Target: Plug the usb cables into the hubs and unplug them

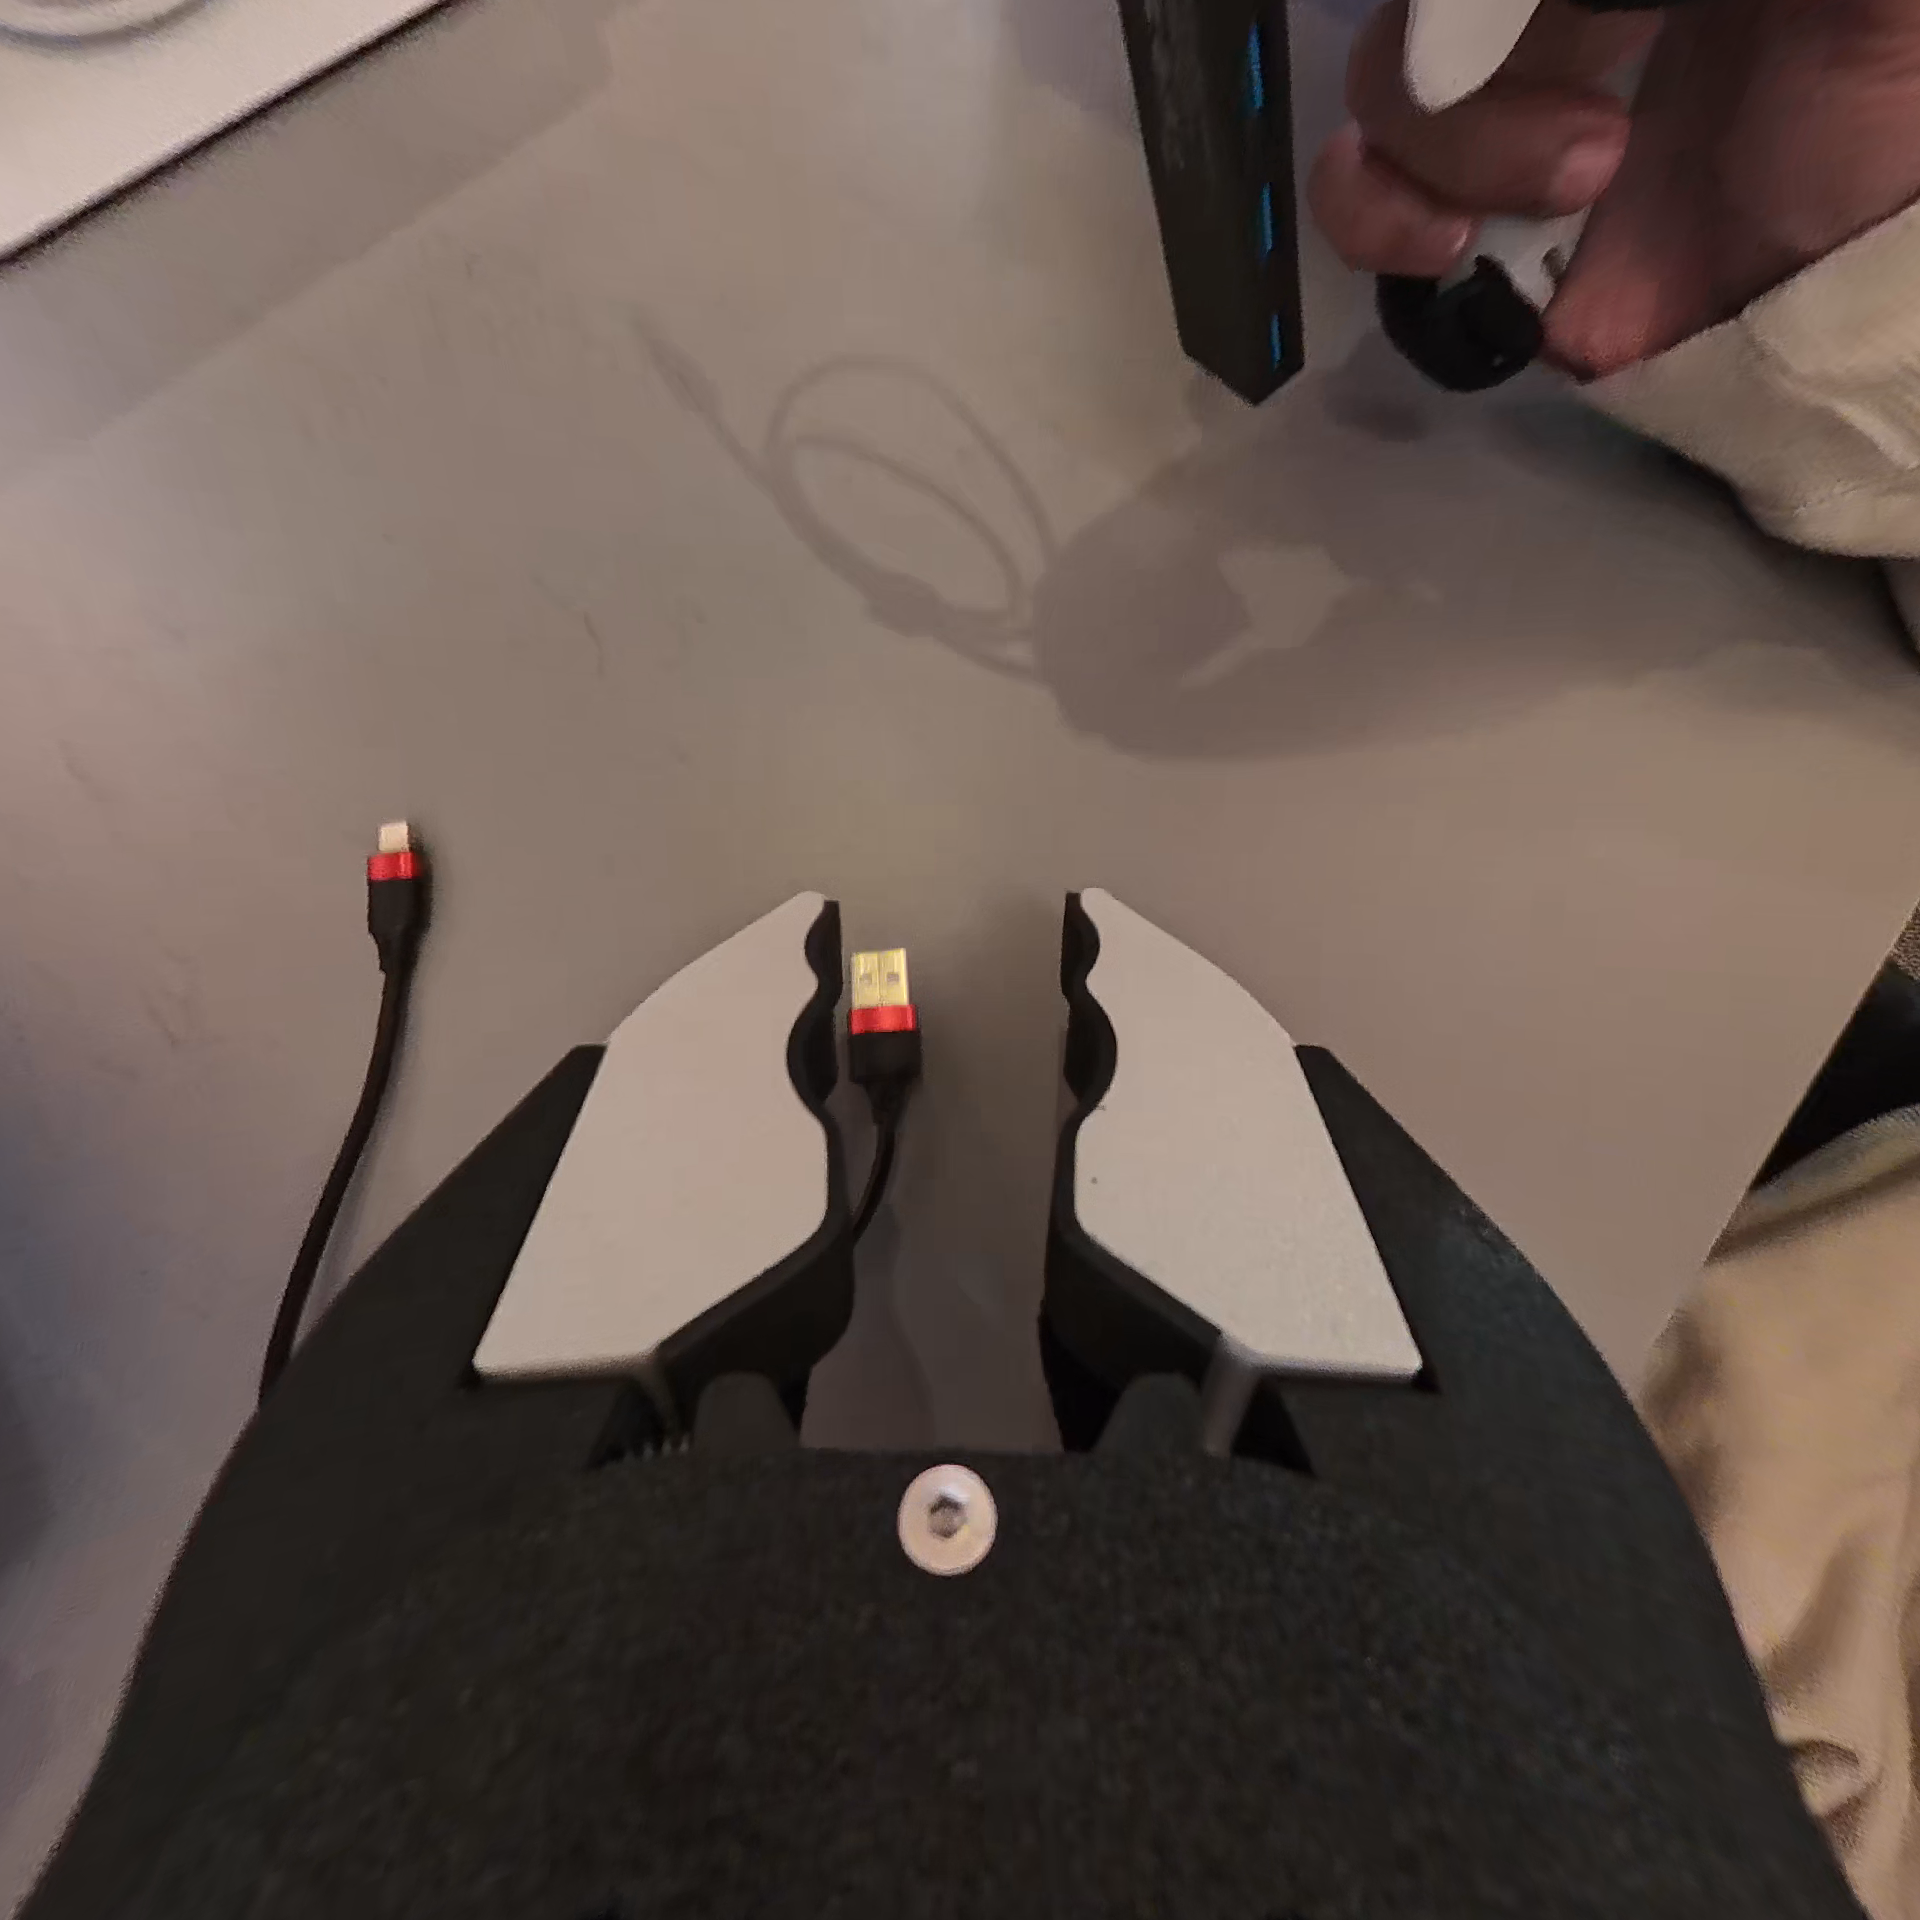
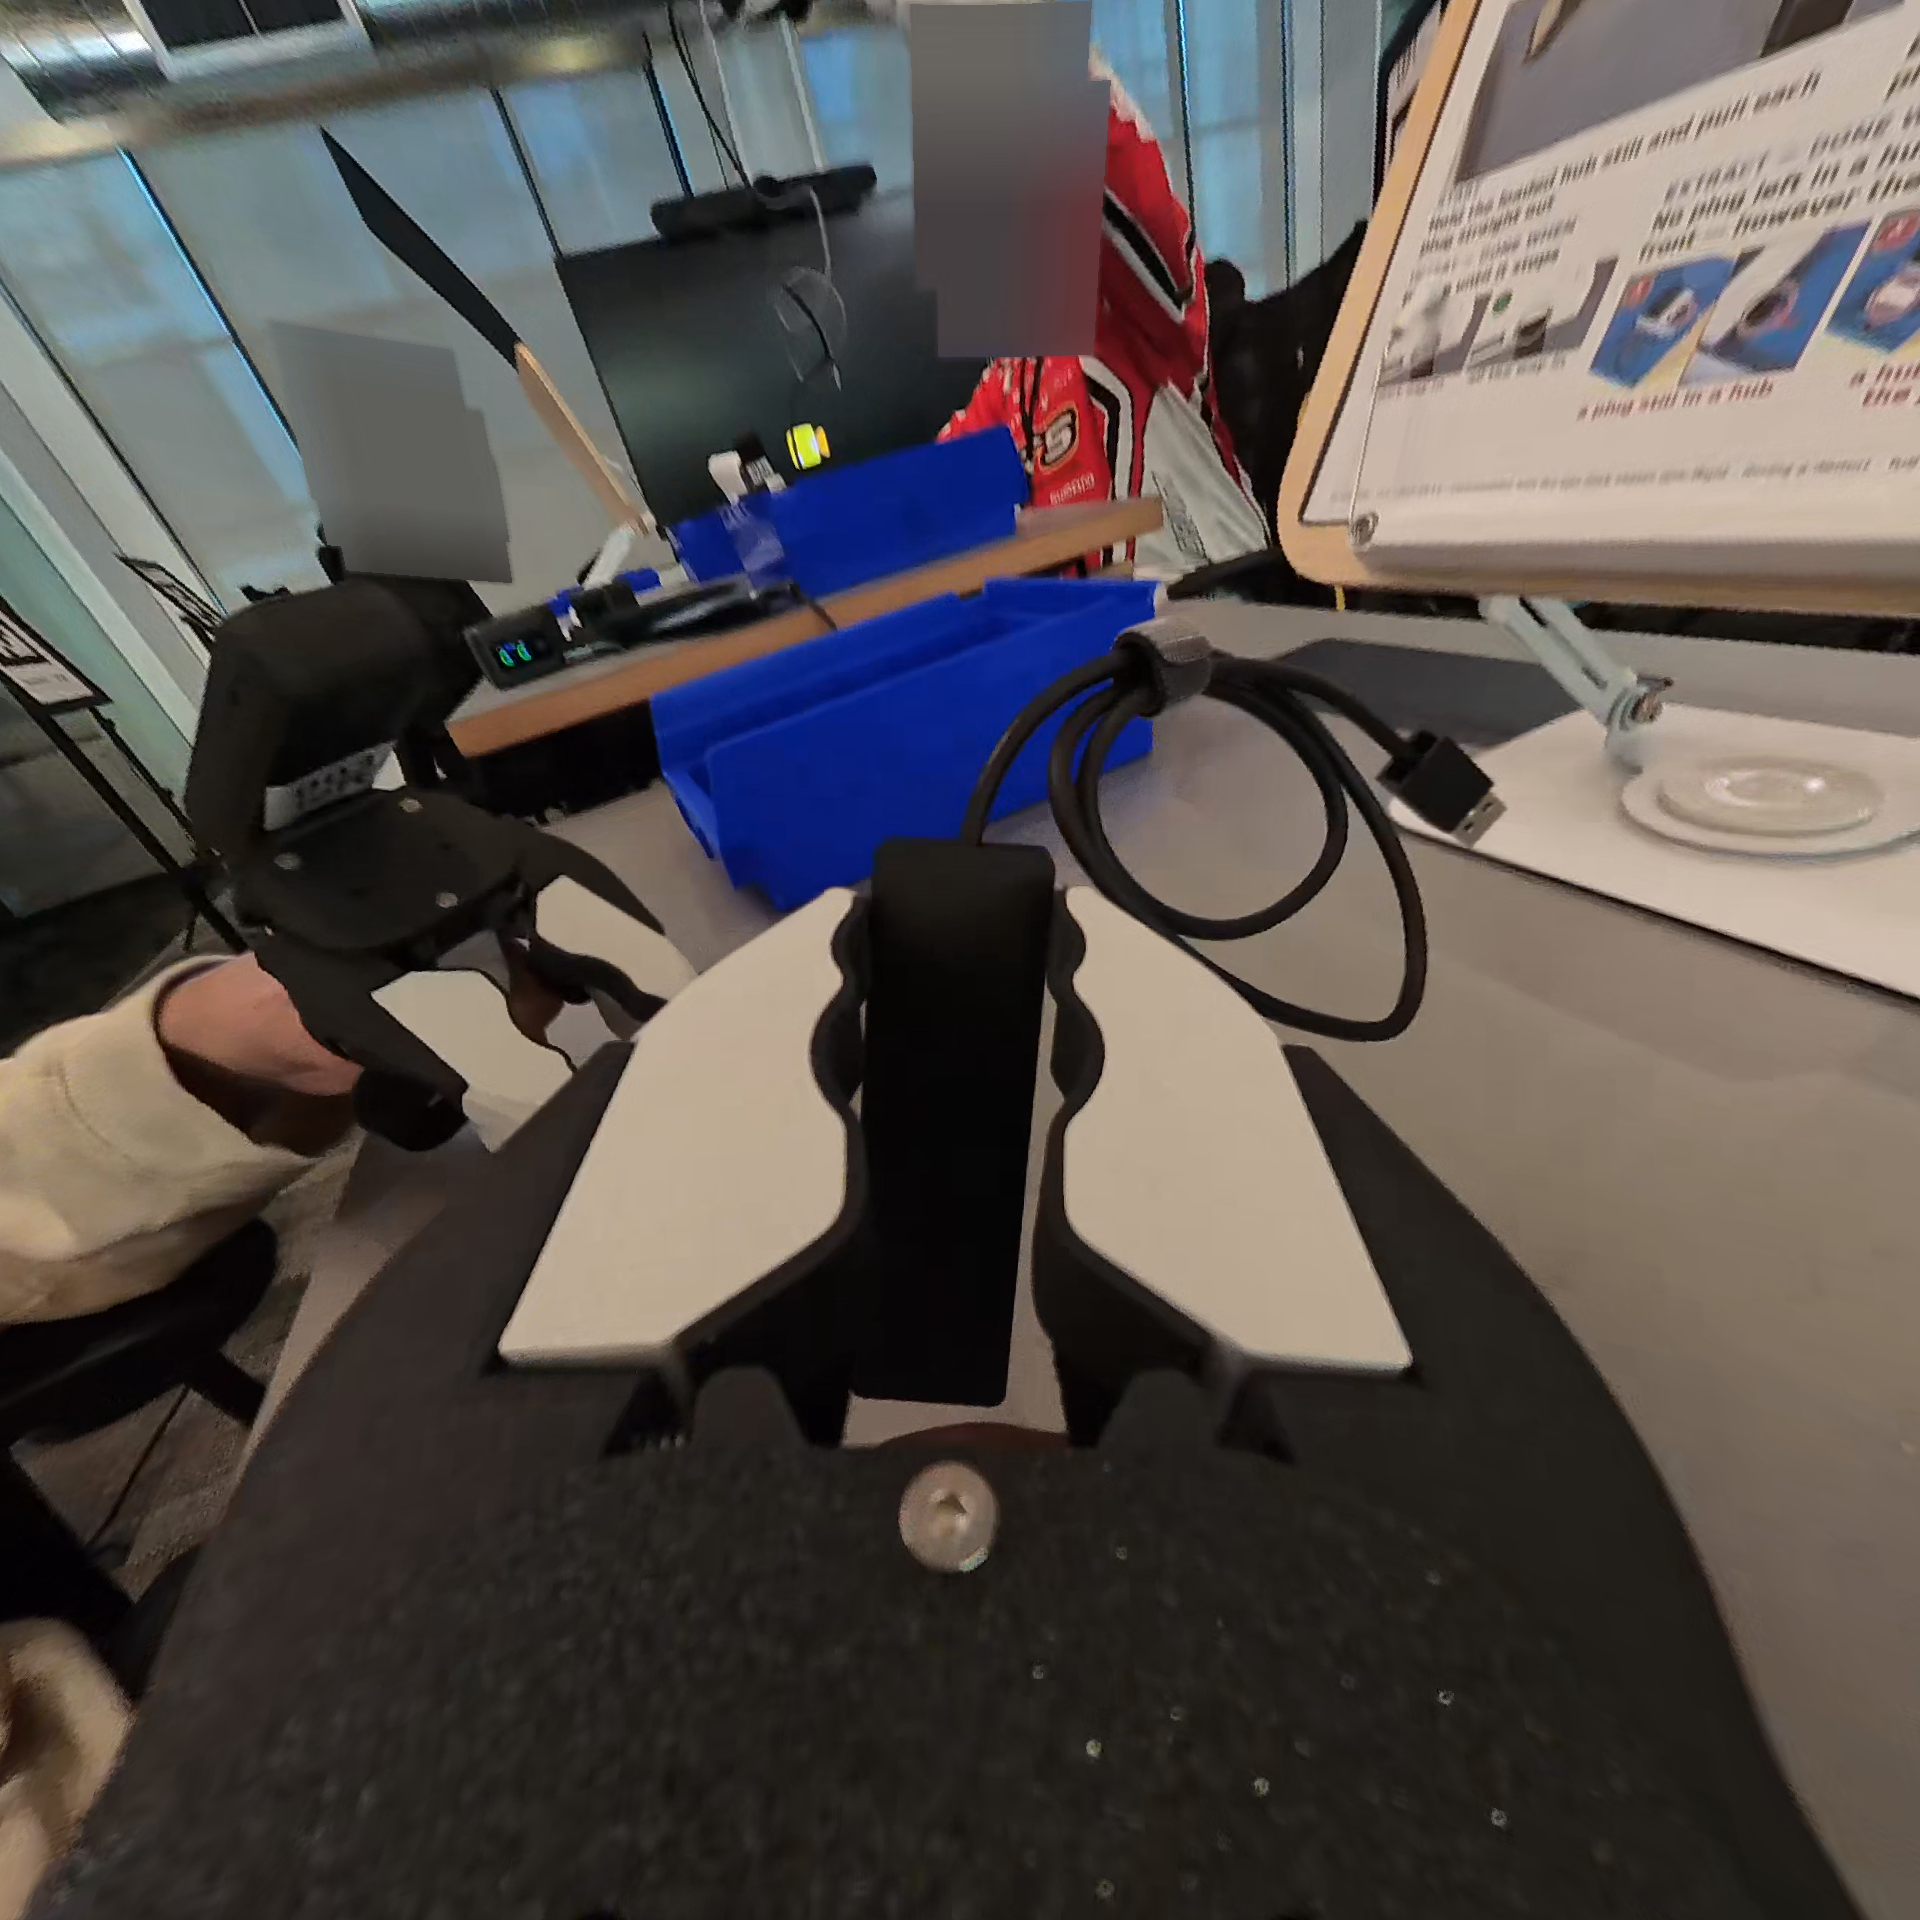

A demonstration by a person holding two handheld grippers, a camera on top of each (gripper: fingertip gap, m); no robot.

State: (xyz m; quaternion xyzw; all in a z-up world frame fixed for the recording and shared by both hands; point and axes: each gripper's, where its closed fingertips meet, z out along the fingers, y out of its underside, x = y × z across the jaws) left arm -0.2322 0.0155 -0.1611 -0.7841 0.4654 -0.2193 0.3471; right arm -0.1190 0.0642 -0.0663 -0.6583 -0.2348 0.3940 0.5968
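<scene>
The left gripper (image 1: 951, 935) hangs over the grey table (image 1: 520, 571) with its jaws spread apart and nothing pinched between them. A gold plug (image 1: 881, 992) with a red collar lies on the table in the gap, just beside the left-hand finger (image 1: 707, 1122); whether it touches that finger I cannot tell. Left of this plug, well apart from it, lies a smaller plug (image 1: 396, 862) with a red collar on a black cable (image 1: 343, 1143).

The right gripper (image 2: 956, 914) is closed on a black hub (image 2: 951, 1091), gripped by its long sides. The hub's own black cord (image 2: 1247, 883) loops behind it, tied with a grey strap (image 2: 1174, 649), and ends in a black plug (image 2: 1444, 784). Beyond the hub sits a blue bin (image 2: 831, 727)
</scene>
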